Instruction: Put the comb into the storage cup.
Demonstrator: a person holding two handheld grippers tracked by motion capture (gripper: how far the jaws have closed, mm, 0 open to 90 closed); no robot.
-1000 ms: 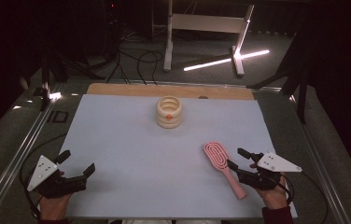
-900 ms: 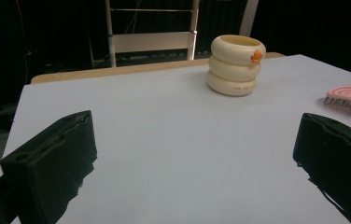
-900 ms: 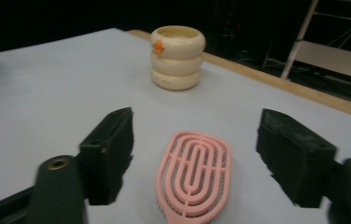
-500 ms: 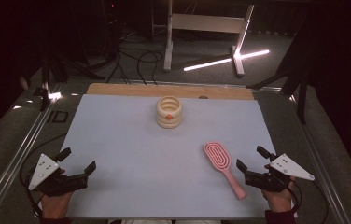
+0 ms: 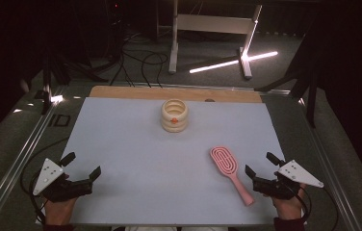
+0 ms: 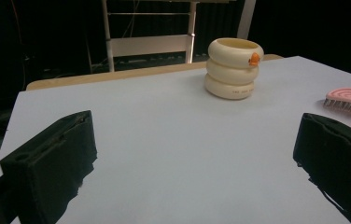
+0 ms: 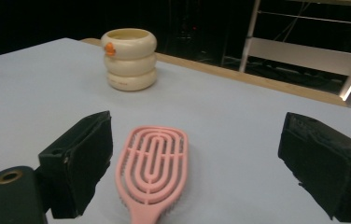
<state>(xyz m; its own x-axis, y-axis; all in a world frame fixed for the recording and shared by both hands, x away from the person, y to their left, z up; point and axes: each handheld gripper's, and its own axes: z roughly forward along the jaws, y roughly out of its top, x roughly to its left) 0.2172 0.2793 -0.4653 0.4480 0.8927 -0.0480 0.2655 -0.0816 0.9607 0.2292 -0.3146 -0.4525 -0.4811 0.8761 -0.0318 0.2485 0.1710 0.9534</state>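
Left gripper [image 5: 82, 165]: jaws spread wide apart with nothing between them, held low over the near left corner of the tabletop [image 5: 135, 144].
Right gripper [image 5: 262, 165]: jaws wide apart and not clamped on anything, low over the near right edge of the tabletop, just beside the brush handle.
Pink hairbrush [image 7: 152, 161]: lies flat on the tabletop; in the right gripper view its oval head sits ahead of the jaws and nearer the left-hand one, with the handle running back toward the camera. It touches neither jaw. In the left gripper view its bristled head shows just past the right-hand jaw, at the edge of the picture.
Cream ringed pot [image 5: 174, 115]: stands upright, three stacked rounded rings with a small orange mark on the side; well beyond both pairs of jaws, toward the far side of the tabletop and between the two grippers' lines of sight.
Hands: one hand [image 5: 59, 211] behind the left gripper, the other behind the right.
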